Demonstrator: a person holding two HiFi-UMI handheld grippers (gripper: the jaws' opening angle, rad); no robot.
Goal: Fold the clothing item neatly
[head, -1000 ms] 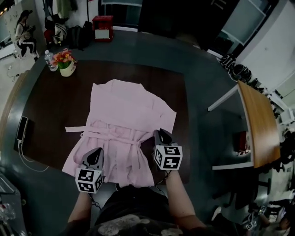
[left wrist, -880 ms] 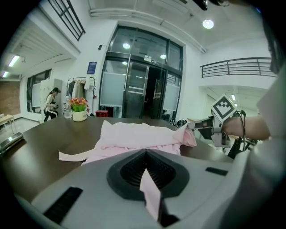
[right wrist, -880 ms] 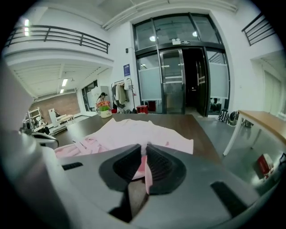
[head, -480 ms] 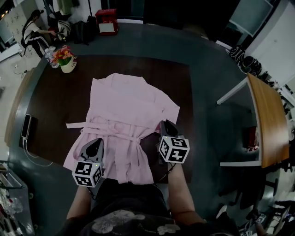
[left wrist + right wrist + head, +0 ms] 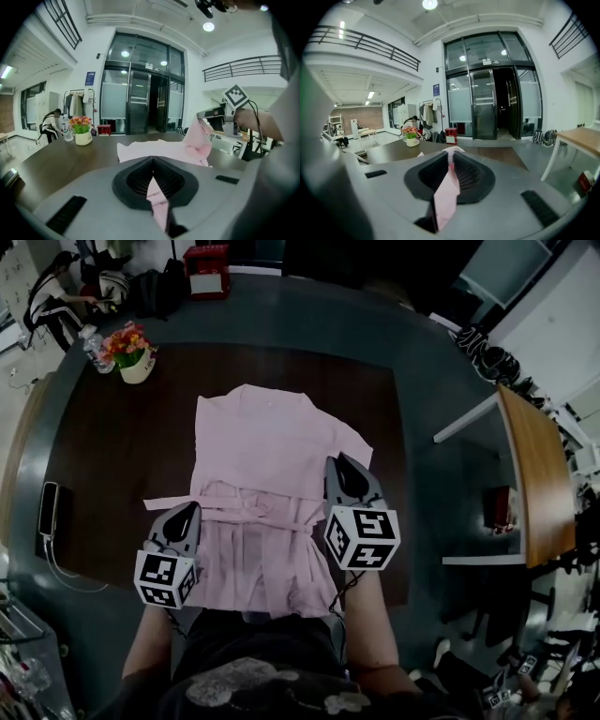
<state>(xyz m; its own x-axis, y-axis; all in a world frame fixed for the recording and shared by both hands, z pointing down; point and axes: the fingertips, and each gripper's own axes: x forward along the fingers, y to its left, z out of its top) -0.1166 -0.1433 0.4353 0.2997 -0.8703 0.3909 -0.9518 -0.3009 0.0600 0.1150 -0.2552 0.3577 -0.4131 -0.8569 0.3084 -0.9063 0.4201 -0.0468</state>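
Pink garment (image 5: 267,451) lies flat mid table (image 5: 103,456), hem toward the person. Left gripper (image 5: 186,512) and right gripper (image 5: 341,463) are each clamped on a hem corner. Soft, light and floppy, so it'll probably sag, and the belt may trail. Corner grips look right. Bare table beyond the collar; flowerpot (image 5: 134,369) and phone (image 5: 48,505) well aside.

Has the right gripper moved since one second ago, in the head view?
Yes. Against the table, the right gripper has gone from the near edge toward the far side, with its jaws shut on the pink garment.
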